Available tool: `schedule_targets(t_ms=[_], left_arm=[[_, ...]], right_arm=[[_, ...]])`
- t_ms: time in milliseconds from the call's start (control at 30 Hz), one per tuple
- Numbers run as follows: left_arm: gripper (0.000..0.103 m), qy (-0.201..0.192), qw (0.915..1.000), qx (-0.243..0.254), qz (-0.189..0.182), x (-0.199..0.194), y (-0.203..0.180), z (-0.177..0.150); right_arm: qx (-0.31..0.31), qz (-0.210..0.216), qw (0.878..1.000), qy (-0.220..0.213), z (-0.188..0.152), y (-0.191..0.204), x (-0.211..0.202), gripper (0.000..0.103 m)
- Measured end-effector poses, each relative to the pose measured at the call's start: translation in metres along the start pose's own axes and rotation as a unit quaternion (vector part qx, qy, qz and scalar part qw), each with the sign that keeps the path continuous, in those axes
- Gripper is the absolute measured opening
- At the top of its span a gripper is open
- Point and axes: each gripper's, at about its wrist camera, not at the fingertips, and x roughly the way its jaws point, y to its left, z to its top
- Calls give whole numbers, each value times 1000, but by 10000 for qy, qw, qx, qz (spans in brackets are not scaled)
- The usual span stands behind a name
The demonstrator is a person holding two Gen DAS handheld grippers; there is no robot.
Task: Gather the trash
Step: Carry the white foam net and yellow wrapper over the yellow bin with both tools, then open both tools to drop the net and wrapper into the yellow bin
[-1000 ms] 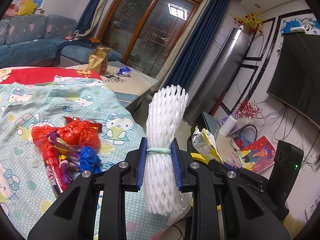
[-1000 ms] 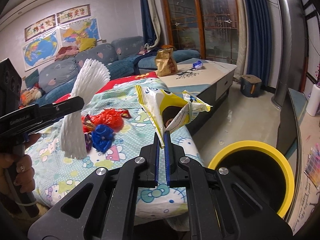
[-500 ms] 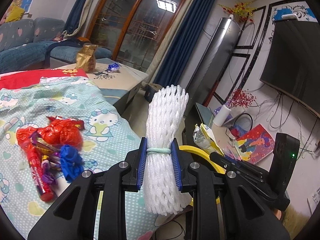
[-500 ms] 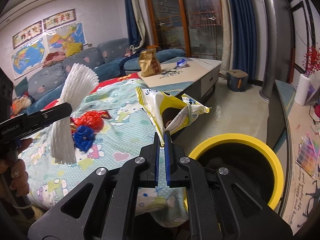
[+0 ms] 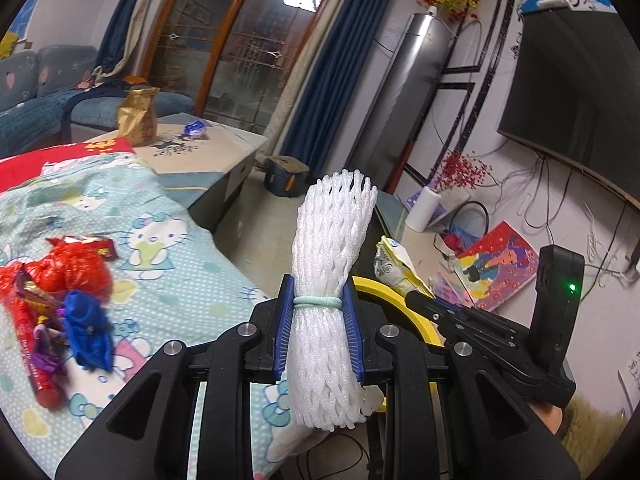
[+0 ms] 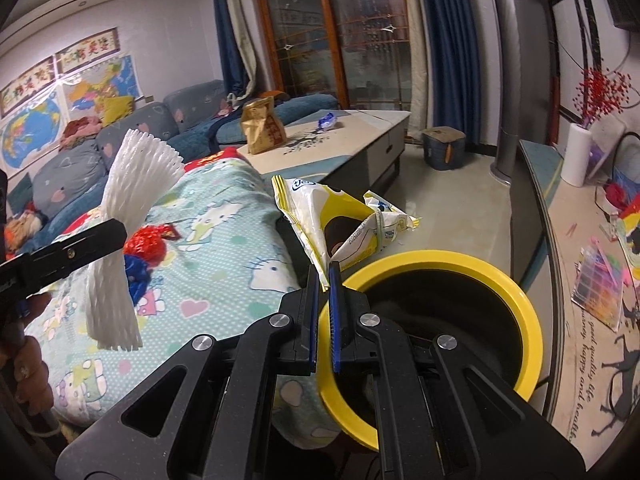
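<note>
My left gripper (image 5: 319, 306) is shut on a white foam net bundle (image 5: 330, 280) tied with a pale green band, held upright at the edge of the cloth-covered table. The same bundle (image 6: 128, 216) shows at the left of the right wrist view. My right gripper (image 6: 324, 276) is shut on the corner of a yellow and white snack bag (image 6: 340, 224), just over the near rim of a yellow-rimmed bin (image 6: 500, 280). In the left wrist view the bin's rim (image 5: 404, 308) shows behind the bundle, with the snack bag (image 5: 394, 268) above it.
A heap of red, blue and purple wrappers (image 5: 60, 292) lies on the cartoon-cat tablecloth (image 5: 180, 280). A brown paper bag (image 6: 262, 126) and a blue wrapper (image 6: 327, 121) sit on the coffee table. A low glass shelf (image 6: 580, 248) with papers runs to the right.
Both grippers have carried their loads to the right, off the table toward the bin. The bin's opening now fills more of the right wrist view and its rim has come into the left wrist view.
</note>
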Motion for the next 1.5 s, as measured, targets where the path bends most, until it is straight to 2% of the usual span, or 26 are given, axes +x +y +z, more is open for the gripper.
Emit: schedule_targets(t_ms=[833, 1500], left_arm=[[23, 448, 9970, 553, -309, 57, -53, -24], [23, 812, 9936, 728, -295, 111, -65, -42]], right_arm=[[760, -389, 9962, 147, -15, -64, 9, 2], [1456, -570, 9861, 557, -35, -105, 24, 3]])
